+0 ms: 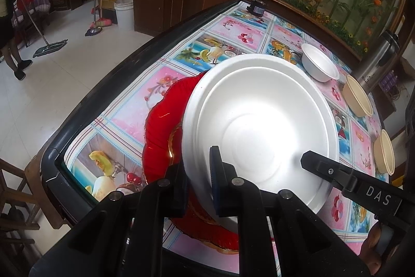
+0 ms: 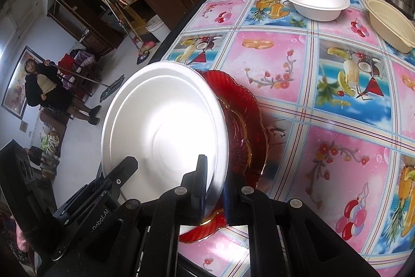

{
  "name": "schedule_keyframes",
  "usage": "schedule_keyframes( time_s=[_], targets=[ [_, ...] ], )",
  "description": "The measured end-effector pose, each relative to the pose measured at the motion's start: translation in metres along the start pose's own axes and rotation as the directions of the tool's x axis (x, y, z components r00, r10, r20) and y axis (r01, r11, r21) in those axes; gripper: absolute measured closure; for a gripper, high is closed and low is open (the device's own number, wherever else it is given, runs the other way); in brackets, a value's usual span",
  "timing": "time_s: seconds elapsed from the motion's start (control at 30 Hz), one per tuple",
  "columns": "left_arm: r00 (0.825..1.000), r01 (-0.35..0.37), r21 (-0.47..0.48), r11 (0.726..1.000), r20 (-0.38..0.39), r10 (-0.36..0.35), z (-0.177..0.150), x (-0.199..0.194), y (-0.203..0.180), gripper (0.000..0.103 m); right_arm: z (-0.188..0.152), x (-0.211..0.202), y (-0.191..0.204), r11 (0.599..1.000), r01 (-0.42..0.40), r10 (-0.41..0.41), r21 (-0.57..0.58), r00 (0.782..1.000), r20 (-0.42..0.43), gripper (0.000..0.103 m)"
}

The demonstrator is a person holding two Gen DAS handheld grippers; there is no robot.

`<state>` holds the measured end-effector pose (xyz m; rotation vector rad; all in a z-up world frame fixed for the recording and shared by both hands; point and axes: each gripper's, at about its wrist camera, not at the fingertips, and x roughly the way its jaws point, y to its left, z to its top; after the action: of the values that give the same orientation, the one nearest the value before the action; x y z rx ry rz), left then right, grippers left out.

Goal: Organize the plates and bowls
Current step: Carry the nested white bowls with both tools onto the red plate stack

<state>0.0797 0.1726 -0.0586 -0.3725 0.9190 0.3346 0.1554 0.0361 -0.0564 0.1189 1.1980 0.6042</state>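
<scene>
White plate [image 1: 259, 126], tilted, rim pinched both sides: left gripper [image 1: 199, 178] jaws clamped on near-left edge, right gripper [image 2: 214, 188] jaws clamped on opposite edge; red plate [image 1: 160, 126] lies directly below/beyond jaws on table [image 1: 124, 105], stack w/ it likely next.

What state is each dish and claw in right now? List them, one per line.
White plate: tilted above the red plate, rim pinched by both claws.
Red plate: flat on the table, partly under the white plate.
White bowl: upright, empty.
Two beige bowls: upright near the table edge.
Left claw: shut on white plate.
Right claw: shut on white plate.
</scene>
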Motion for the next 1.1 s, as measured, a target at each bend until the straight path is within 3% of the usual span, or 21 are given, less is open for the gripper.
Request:
schedule_keyframes(
  time_s=[1.1],
  targets=[
    [1.0, 0.001, -0.002, 1.0, -0.01, -0.001, -0.0025, 0.0073, 0.0042, 0.091, -0.0011, 0.005, 0.0013, 1.0, 0.017, -0.017, 0.0, 1.0, -0.013, 0.093]
  ],
)
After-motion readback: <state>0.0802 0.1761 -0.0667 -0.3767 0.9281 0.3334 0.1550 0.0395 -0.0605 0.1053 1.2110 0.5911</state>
